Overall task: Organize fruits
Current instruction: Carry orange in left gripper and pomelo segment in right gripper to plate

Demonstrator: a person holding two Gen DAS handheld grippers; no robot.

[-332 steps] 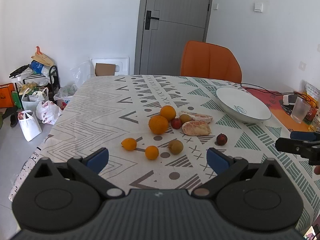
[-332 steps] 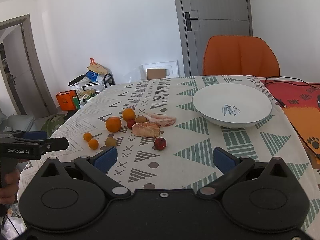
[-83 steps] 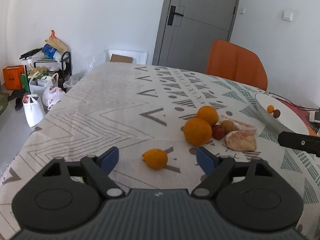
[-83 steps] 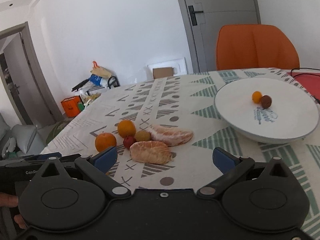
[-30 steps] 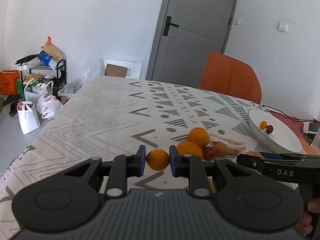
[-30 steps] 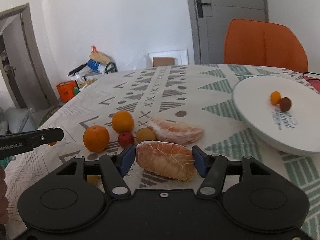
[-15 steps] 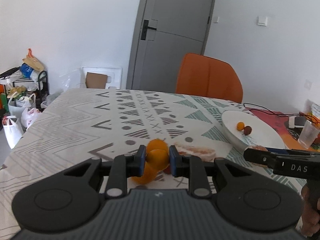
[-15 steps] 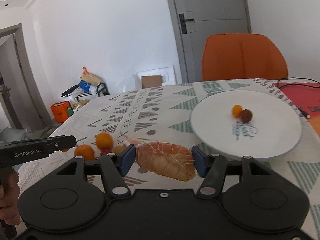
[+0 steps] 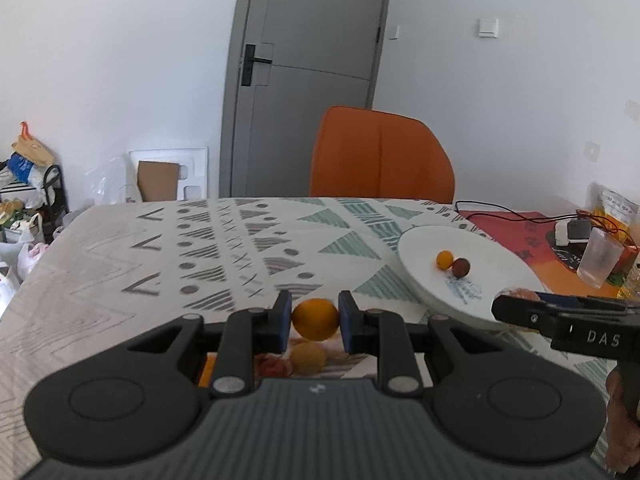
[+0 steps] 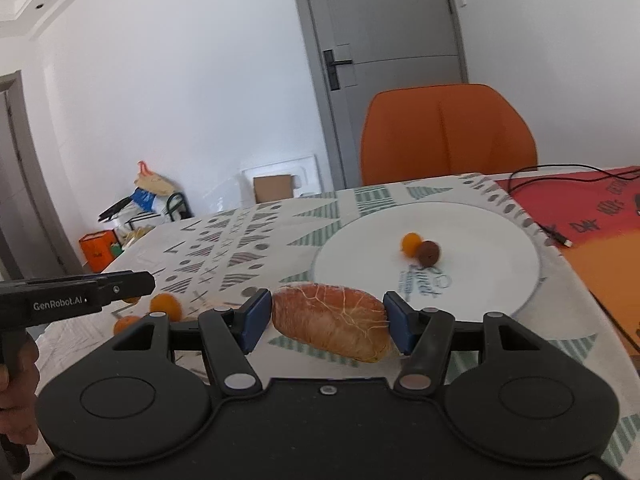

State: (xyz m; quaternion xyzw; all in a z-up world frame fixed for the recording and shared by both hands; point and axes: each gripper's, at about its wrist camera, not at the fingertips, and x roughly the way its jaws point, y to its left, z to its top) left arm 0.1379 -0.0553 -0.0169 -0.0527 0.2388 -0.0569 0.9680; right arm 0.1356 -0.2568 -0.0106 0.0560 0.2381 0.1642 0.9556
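My left gripper (image 9: pixel 315 320) is shut on a small orange (image 9: pixel 316 318), held above the patterned table left of the white plate (image 9: pixel 492 256). My right gripper (image 10: pixel 328 320) is shut on a peeled pomelo segment (image 10: pixel 334 326), lifted just before the near rim of the same plate (image 10: pixel 492 232). A small orange (image 10: pixel 411 242) and a dark brown round fruit (image 10: pixel 429 253) lie in the plate. Below the left gripper, a red fruit (image 9: pixel 273 364) and a yellowish fruit (image 9: pixel 307 356) show on the cloth. Two oranges (image 10: pixel 165 306) sit at the left in the right wrist view.
An orange chair (image 9: pixel 380 156) stands behind the table, before a grey door (image 9: pixel 308 72). A red mat (image 10: pixel 592 216) with a black cable, a plastic cup (image 9: pixel 600 257) and a charger lie right of the plate. Bags and boxes (image 9: pixel 24 200) crowd the floor at left.
Both grippers have swung right toward the plate and risen a little, each carrying its fruit. The plate now looks nearer and more central in both views.
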